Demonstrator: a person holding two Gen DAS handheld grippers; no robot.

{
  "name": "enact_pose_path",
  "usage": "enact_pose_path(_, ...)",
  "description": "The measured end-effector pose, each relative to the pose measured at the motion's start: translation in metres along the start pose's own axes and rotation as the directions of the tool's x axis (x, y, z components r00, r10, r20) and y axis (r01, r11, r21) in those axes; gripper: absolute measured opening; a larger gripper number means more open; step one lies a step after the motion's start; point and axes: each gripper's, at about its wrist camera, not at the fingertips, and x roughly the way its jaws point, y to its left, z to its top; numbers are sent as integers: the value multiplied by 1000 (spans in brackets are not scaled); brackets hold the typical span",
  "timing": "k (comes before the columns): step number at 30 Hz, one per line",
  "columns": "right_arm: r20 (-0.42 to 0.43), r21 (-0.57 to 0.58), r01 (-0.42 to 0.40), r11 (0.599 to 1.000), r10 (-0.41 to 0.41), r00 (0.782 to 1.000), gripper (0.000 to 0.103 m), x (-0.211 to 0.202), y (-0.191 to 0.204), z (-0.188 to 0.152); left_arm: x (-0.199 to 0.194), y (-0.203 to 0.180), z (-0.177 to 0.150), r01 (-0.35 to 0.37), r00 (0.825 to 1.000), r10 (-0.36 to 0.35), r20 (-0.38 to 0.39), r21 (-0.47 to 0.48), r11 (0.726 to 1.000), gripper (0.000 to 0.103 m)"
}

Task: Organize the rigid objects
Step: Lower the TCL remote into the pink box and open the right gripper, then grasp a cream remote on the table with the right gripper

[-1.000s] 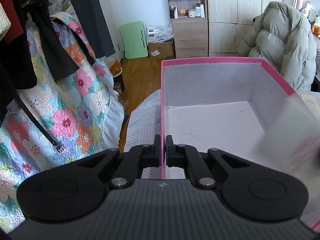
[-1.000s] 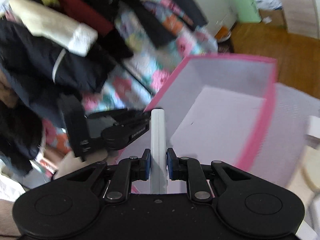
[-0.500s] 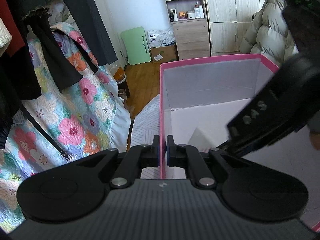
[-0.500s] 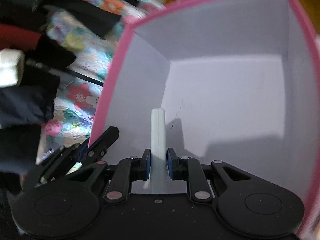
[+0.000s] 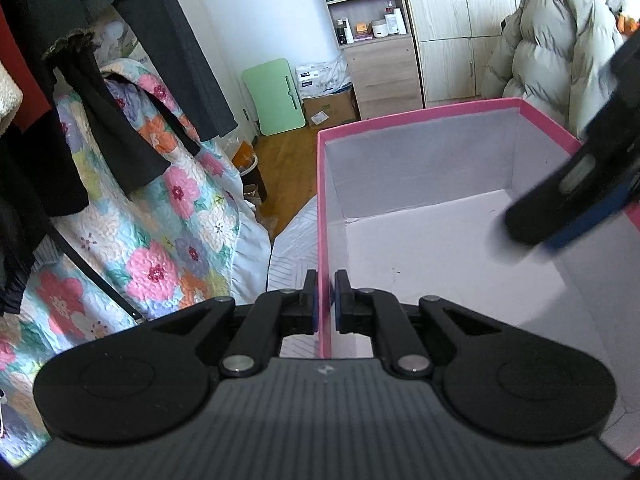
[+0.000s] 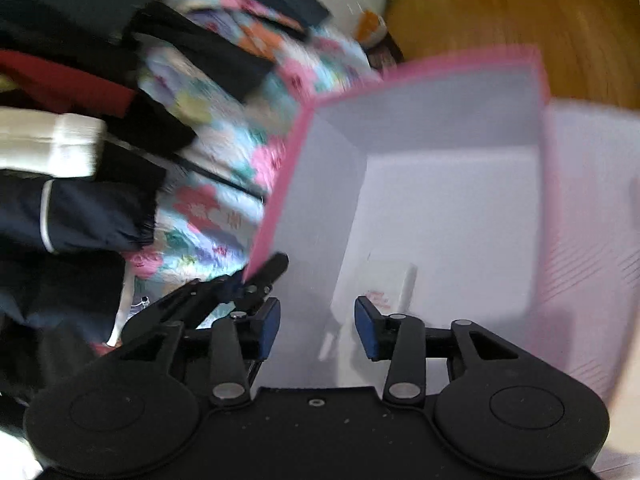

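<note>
The left tool (image 5: 325, 294) was closed on the near left wall of the pink box (image 5: 420, 114), one blue pad on each face of the wall, just below the pink rim. The box stood open at the top, with pale grey inner walls and floor.

The right tool (image 6: 316, 324) had its jaws apart, having just been opening, and gripped nothing. In the left wrist view it appeared as a blurred dark shape (image 5: 576, 184) over the right side of the box. In the right wrist view, the left tool (image 6: 256, 284) showed at the lower left, clamped on the box rim.

A white flat object (image 6: 376, 288) with a small red marking lay inside the box, close to the near left corner, beyond the parted pads of the right tool and clear of them. The view was blurred, so whether it lay flat on the box floor could not be determined.

A floral quilt (image 5: 168, 232) hung to the left of the box beneath dark garments (image 5: 100, 128). A wooden floor (image 5: 288, 168) lay beyond. A puffy grey-green jacket (image 5: 552, 52) sat behind the far right corner of the box.
</note>
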Motion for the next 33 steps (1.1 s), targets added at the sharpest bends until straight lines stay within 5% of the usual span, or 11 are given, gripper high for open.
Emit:
enact_pose_path(5, 178, -77, 161, 984, -146, 973, 53, -69, -20, -11, -1, -2, 0, -6, 1000, 5, 5, 26, 1000, 7)
enact_pose_path(9, 319, 14, 303, 953, -292, 902, 56, -114, -71, -30, -1, -5, 0, -11, 1000, 11, 6, 45, 999, 7)
enact_pose_path(11, 335, 64, 392, 918, -389, 858, 56, -119, -92, -40, -2, -6, 0, -14, 1000, 14, 7, 50, 999, 7)
enact_pose_path(13, 317, 114, 430, 895, -443, 838, 58, -113, -111, -43, -2, -7, -1, -15, 1000, 14, 7, 48, 999, 7)
enact_pose_path(18, 281, 291, 410, 864, -487, 827, 59, -103, -161, -47, -2, -7, 0, -12, 1000, 12, 7, 42, 999, 7)
enact_pose_path(21, 269, 344, 337, 876, -436, 859, 59, -95, -177, -47, -2, -6, 0, -14, 1000, 13, 6, 42, 999, 7)
enact_pose_path(31, 260, 367, 311, 877, -418, 870, 65, -74, -188, -45, -2, -5, -1, -15, 1000, 15, 5, 43, 999, 7)
enact_pose_path(33, 280, 345, 327, 880, -429, 859, 55, -74, -185, -47, -2, -5, -2, -16, 1000, 16, 4, 44, 999, 7)
